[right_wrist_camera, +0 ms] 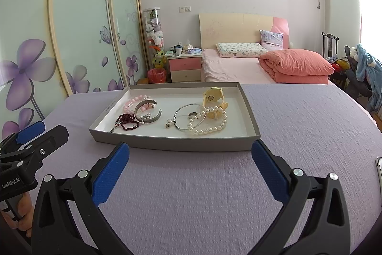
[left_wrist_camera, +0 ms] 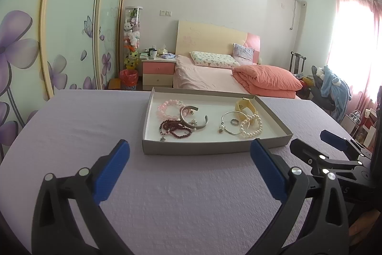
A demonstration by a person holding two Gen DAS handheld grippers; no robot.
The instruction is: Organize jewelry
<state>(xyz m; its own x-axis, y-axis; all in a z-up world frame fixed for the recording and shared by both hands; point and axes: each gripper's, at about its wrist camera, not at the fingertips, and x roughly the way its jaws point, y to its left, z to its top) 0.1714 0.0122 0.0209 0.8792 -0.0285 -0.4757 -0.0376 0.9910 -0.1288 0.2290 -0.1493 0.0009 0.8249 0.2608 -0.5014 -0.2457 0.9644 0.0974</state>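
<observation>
The left claw (left_wrist_camera: 189, 154) stands wide apart and holds nothing, low in its frame above the lilac-covered counter (left_wrist_camera: 71, 135). The right claw (right_wrist_camera: 190, 154) is likewise spread wide and empty, just short of the tray's near wall.

Beyond them the grey tray (right_wrist_camera: 172, 143) sits at mid-frame, its long axis running left to right across the picture and skewed a little. All the jewelry lies inside it, in two loose heaps. Toward the left are the pink bead bracelet (right_wrist_camera: 133, 100), the silver cuff (right_wrist_camera: 152, 118) with its gap facing upper right, and the dark red beads (right_wrist_camera: 127, 122) strung out toward lower left. Toward the right are the thin silver bangle (right_wrist_camera: 183, 127), a ring (right_wrist_camera: 193, 115), the pearl bracelet (right_wrist_camera: 210, 128) and the yellow watch (right_wrist_camera: 212, 94), its strap running down-right.

With the pieces overlapping, this fits either jewelry gathered but not sorted, or the gathering being all that was wanted. Any pick would call for a narrow, careful pinch on one piece clear of its neighbours.
</observation>
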